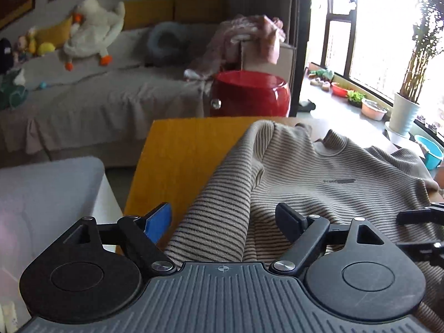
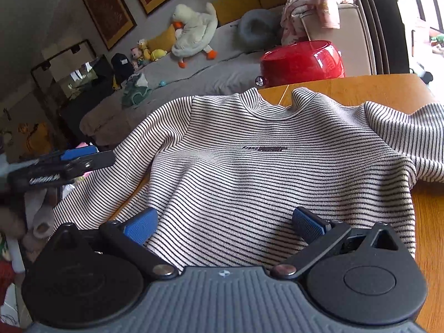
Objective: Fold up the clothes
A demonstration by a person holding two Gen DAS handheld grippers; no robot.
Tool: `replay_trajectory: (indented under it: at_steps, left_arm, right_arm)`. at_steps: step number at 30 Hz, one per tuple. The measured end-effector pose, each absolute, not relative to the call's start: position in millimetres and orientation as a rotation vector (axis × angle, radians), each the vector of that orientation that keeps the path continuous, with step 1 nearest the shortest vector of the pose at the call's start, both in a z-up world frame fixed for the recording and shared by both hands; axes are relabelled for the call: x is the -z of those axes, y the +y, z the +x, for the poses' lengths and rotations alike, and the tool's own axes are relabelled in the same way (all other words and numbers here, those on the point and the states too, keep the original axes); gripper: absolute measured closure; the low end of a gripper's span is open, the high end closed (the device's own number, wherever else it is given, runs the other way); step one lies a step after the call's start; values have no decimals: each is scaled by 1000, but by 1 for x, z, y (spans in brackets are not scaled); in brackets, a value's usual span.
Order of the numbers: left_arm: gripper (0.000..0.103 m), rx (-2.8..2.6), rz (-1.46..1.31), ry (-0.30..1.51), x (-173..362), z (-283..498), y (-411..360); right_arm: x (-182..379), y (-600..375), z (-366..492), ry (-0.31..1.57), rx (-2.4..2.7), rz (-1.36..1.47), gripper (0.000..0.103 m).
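A cream sweater with thin dark stripes (image 2: 263,166) lies front up on a wooden table (image 2: 360,88), collar at the far side, small dark lettering on the chest. My right gripper (image 2: 224,224) is open over the sweater's near hem, blue pads on either side of the cloth. My left gripper (image 1: 224,219) is open over the sweater's left sleeve (image 1: 222,194), which runs toward me along the table (image 1: 180,152). In the right wrist view the left gripper (image 2: 63,166) shows at the left edge beside that sleeve. The right gripper's fingers (image 1: 419,216) show at the right edge of the left wrist view.
A red round stool (image 1: 249,94) stands just past the table's far edge. Behind it is a sofa (image 1: 97,97) with a plush goose (image 2: 194,36) and cushions. A white box (image 1: 50,194) sits to the table's left. Plant pots (image 1: 402,113) line the window ledge at right.
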State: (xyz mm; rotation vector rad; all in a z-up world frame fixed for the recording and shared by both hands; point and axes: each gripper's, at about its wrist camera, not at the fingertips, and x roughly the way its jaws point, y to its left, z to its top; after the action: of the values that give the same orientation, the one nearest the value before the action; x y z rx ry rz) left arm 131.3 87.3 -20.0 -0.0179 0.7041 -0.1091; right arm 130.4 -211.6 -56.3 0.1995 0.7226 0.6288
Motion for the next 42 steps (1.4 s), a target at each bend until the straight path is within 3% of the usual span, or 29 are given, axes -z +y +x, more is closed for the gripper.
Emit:
replay_trajectory:
  at_steps: [1,2,3,5,11,19,26,29,31,32,33,38,42]
  left_arm:
    - [44,120,-32,728,26,135,90]
    - [71,126,-43,749,30,139,93]
    - [81,115,-51,738,29,140,98]
    - [88,85,-65,705,25,141,109]
    - [90,-79,-64,529,-18,136,146]
    - [85,-3,-229,566,-28,136,165]
    - [94,368,-415,550,-80,104,148]
    - [89,390,-248,460,-104,78,121]
    - [70,358,-141,449,-104,63,113]
    - [53,330,-108,474,-94,58,114]
    - [47,301,-75,499,-85,53,115]
    - [27,157,93,621,-38,29,120]
    - [21,48,170,713,-4,18,132]
  right_arm:
    - [55,-208,129,728,-623,169,0]
    - [55,-204,128,733,-618,139,0]
    - [54,-201,127,738,-612,113,0]
    - [53,-197,125,742,-603,81,0]
    - [54,-202,121,732,-607,109,0]
    - [52,-182,113,728,-576,1,0]
    - [51,-189,111,721,-589,62,0]
    - [51,-192,109,715,-592,100,0]
    - [51,-194,108,709,-590,121,0]
    - [51,-195,108,706,-588,132,0]
    - [51,-197,108,703,-585,143,0]
    - [51,-202,110,701,-592,183,0]
    - [51,-203,111,702,-600,199,0]
